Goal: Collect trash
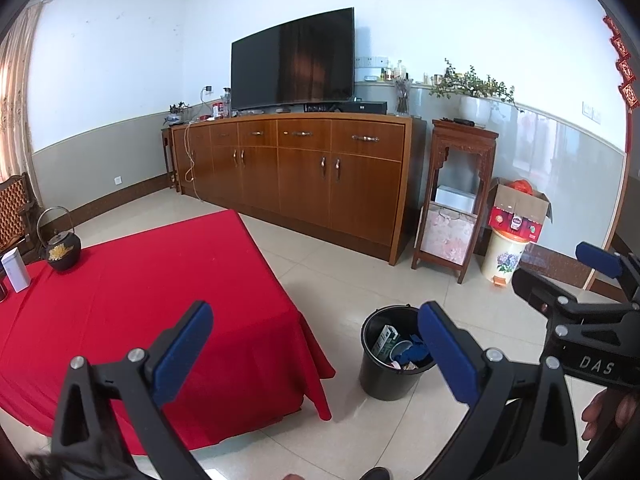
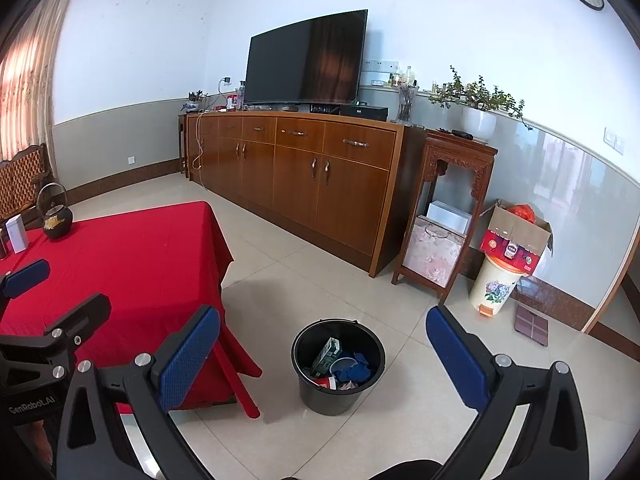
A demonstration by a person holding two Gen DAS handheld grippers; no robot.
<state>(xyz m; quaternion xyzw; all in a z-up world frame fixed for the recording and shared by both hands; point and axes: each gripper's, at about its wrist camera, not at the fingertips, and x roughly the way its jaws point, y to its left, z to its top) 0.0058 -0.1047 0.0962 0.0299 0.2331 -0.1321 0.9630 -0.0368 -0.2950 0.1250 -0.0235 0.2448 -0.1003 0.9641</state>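
A black trash bucket (image 1: pixel 390 364) stands on the tiled floor to the right of the red-clothed table (image 1: pixel 140 300). It holds a green-and-white carton (image 2: pixel 326 356), blue crumpled material (image 2: pixel 356 372) and other scraps. My left gripper (image 1: pixel 316 356) is open and empty, above the table's right edge, with the bucket just behind its right finger. My right gripper (image 2: pixel 324 360) is open and empty, held above the bucket (image 2: pixel 338 364), which shows between its fingers. The right gripper also shows in the left wrist view (image 1: pixel 592 304), at the right.
A black teapot (image 1: pixel 62 254) and a white box (image 1: pixel 16 270) sit at the table's far left. A long wooden sideboard (image 1: pixel 304 168) with a TV (image 1: pixel 294 64), a carved stand (image 1: pixel 456 196), a floral bin (image 1: pixel 502 256) with a cardboard box on it line the far wall.
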